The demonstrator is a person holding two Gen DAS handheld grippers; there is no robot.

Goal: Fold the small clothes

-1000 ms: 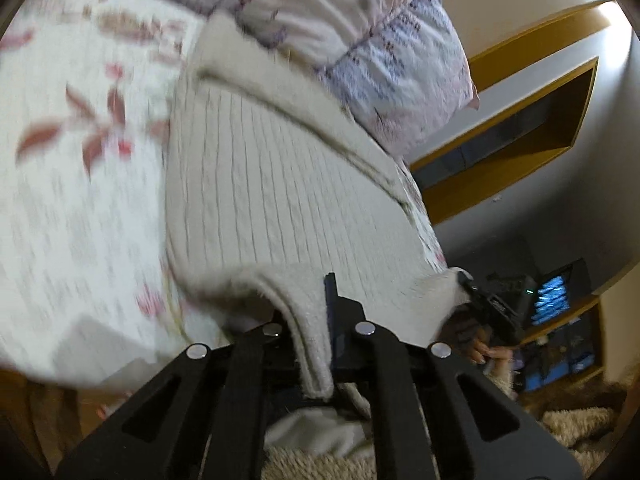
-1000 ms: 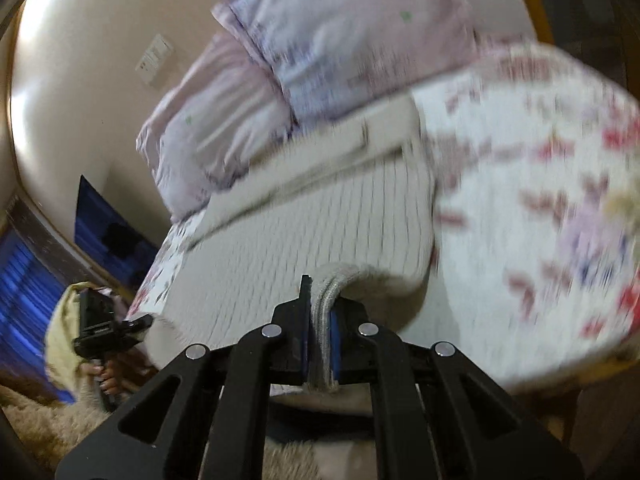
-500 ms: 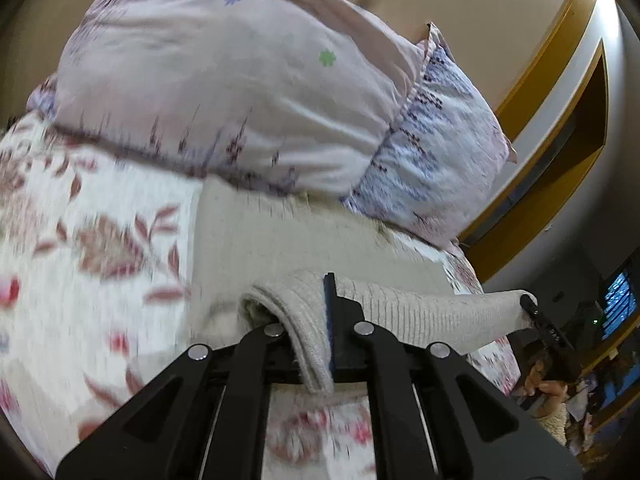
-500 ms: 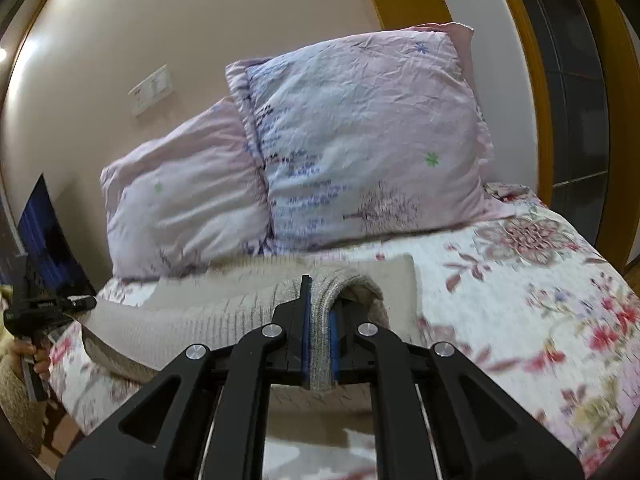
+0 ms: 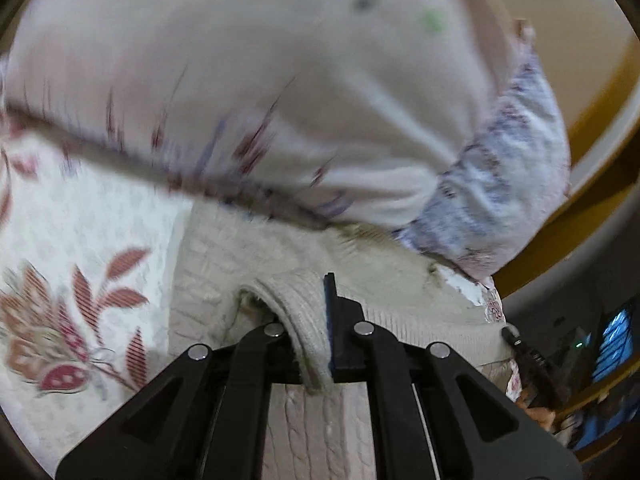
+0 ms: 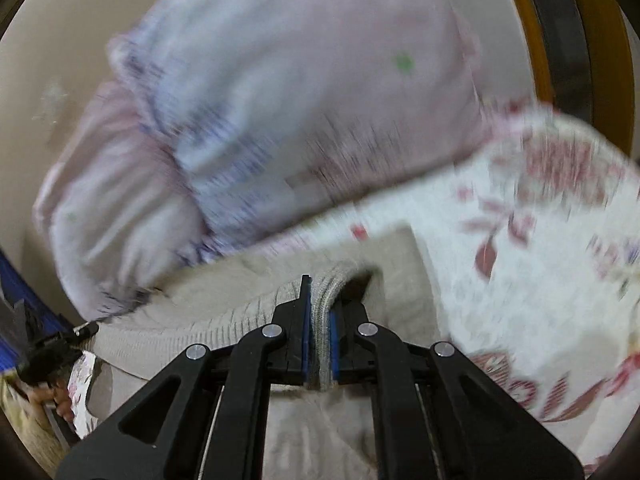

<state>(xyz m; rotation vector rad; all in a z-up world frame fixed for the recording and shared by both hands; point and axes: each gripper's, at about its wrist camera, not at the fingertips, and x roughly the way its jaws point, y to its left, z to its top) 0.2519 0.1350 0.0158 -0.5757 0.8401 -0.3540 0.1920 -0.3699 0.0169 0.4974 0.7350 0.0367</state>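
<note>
A cream ribbed knit sweater (image 5: 248, 264) lies folded over on the flowered bedspread (image 5: 80, 240), its far edge close under the pillows. My left gripper (image 5: 316, 320) is shut on one corner of its hem, which is carried over the lower layer. My right gripper (image 6: 320, 320) is shut on the other hem corner of the sweater (image 6: 208, 312), pinched between blue pads. In each wrist view the opposite gripper (image 5: 528, 356) (image 6: 56, 344) shows at the sweater's far end, held by a hand. Both views are motion-blurred.
Two pale pink and lilac pillows (image 5: 280, 80) (image 6: 288, 112) stand against the beige wall right behind the sweater. The flowered bedspread (image 6: 540, 240) extends to the side. A yellow-framed window (image 6: 568, 40) and a glowing screen (image 5: 616, 340) are beyond the bed.
Both grippers have carried the hem forward over the sweater toward the pillows. The sweater now lies doubled over, and the pillows fill much more of both views.
</note>
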